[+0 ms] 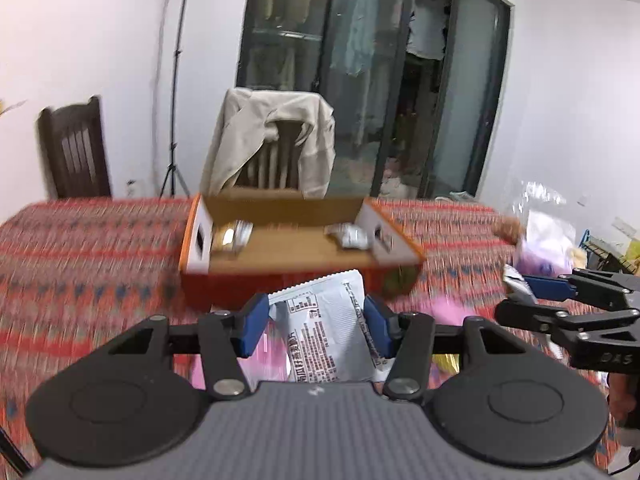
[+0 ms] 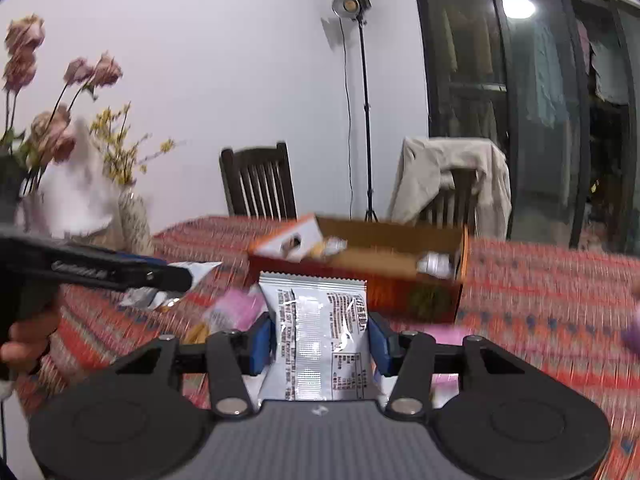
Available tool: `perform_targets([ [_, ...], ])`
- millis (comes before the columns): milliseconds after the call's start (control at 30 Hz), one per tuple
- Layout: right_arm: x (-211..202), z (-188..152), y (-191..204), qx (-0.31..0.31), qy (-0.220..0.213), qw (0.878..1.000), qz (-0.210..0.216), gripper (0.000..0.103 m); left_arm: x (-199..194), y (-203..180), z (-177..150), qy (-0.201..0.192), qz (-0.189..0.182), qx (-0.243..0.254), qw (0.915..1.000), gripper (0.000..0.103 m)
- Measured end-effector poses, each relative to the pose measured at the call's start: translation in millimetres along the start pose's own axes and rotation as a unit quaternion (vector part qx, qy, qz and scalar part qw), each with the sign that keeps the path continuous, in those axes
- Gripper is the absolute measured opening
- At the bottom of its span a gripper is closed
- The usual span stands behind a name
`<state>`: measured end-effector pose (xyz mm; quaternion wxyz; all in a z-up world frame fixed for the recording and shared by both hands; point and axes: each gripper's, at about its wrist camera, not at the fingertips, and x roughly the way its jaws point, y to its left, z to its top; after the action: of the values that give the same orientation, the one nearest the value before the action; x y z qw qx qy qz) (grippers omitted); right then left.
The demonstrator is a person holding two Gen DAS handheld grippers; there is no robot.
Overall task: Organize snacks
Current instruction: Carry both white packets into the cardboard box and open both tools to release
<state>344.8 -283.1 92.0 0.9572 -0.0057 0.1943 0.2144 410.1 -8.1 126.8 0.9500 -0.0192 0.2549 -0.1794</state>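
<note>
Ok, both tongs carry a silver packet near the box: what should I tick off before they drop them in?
1. Left tongs clamped on silver packet: ok.
2. Right tongs clamped on their silver packet: ok.
3. Cardboard box open on top: ok.
4. Free floor space mid-box, between packets already inside: ok.
5. Packets above the box opening: not ok, both short of the near wall.
6. The two tongs clear of each other: ok.

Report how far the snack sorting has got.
Done: a few packets already lie in the open cardboard box. In hand: the left gripper and right gripper each clamp a silver packet. Left: pink packets and others on the tablecloth.
</note>
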Motion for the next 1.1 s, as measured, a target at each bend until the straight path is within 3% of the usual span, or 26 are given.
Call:
perform_targets([
  [200,64.5,90.7,-49.9,0.007,-0.003,1.0,0.011,0.049,95.5,26.5,87.1,0.023,-0.006,-0.009,0.9997,0.054],
  [367,166.4,149.9,-82.6,0.006,0.051,0.999,-0.01,0.049,191.8,42.9,129.8,0.042,0.047,0.014,0.9979,0.054],
  [467,232.7,164.2,-97.6,0.005,0.094,0.995,-0.032,0.049,252.5,61.5,136.4,0.083,0.048,-0.018,0.9952,0.054],
  [633,343.4,154.8,-126.2,0.033,0.183,0.981,-0.047,0.049,326.0,80.1,125.4,0.132,0.036,-0.029,0.9902,0.055],
  [767,400.3,123.7,-136.6,0.03,0.237,0.969,-0.059,0.049,365.4,88.0,109.1,0.164,0.054,-0.017,0.9848,0.055],
  [833,419.4,109.9,-135.7,0.018,0.261,0.963,-0.07,0.049,374.8,85.9,101.6,0.178,0.058,-0.005,0.9823,0.06],
  [867,423.7,102.9,-132.0,0.009,0.269,0.96,-0.077,0.051,378.2,85.2,99.1,0.186,0.056,-0.002,0.981,0.07],
  [933,435.3,95.7,-130.8,-0.006,0.279,0.957,-0.085,0.053,382.2,85.9,94.4,0.196,0.041,-0.004,0.9797,0.078],
  [1100,441.3,90.2,-132.4,0.003,0.273,0.958,-0.085,0.069,379.5,95.3,91.1,0.196,0.049,-0.027,0.979,0.079],
])
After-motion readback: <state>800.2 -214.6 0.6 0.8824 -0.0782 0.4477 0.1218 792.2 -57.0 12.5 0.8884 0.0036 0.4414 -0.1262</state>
